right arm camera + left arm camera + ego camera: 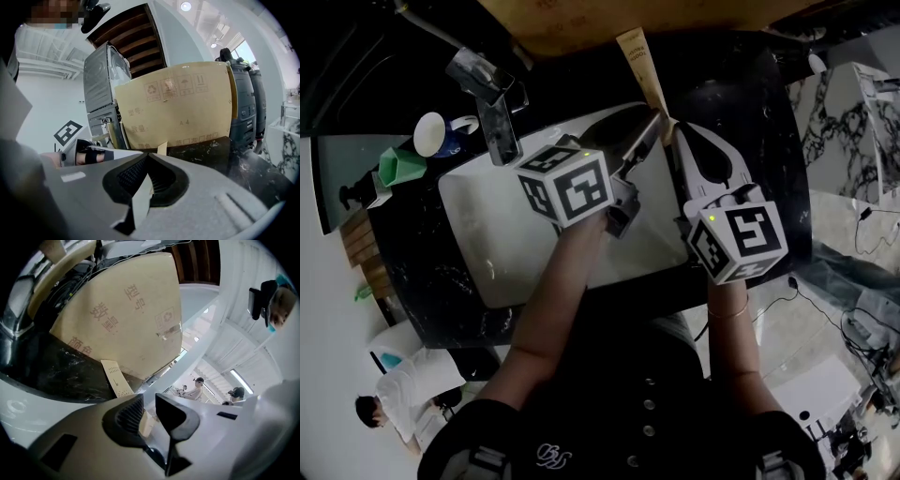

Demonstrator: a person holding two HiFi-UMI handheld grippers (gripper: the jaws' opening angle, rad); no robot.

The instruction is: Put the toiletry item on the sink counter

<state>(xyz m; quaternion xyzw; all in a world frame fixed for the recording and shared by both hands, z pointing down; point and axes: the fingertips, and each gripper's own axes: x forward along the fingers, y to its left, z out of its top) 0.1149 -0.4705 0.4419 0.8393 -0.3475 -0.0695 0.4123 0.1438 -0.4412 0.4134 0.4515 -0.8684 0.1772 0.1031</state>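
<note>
- Toiletry item: a long, narrow beige cardboard carton [643, 66] with small print, held in the air over the far right corner of the white rectangular sink basin [483, 244]. Its far end reaches over the black marbled counter [741, 103].
- The left gripper [647, 133] comes in from the near left. In its own view the left gripper [149, 408] has its jaws drawn narrow with the carton [116, 378] between them, and the carton's far end stands out beyond the tips.
- The right gripper [680, 139] is just beside it on the right. In its own view the right gripper [146, 163] is pinched tight on the carton's [140, 199] thin edge.
- A chrome faucet [492, 103] stands at the basin's far left.
- A large tan cardboard sheet [581, 19] stands at the counter's far edge.
</note>
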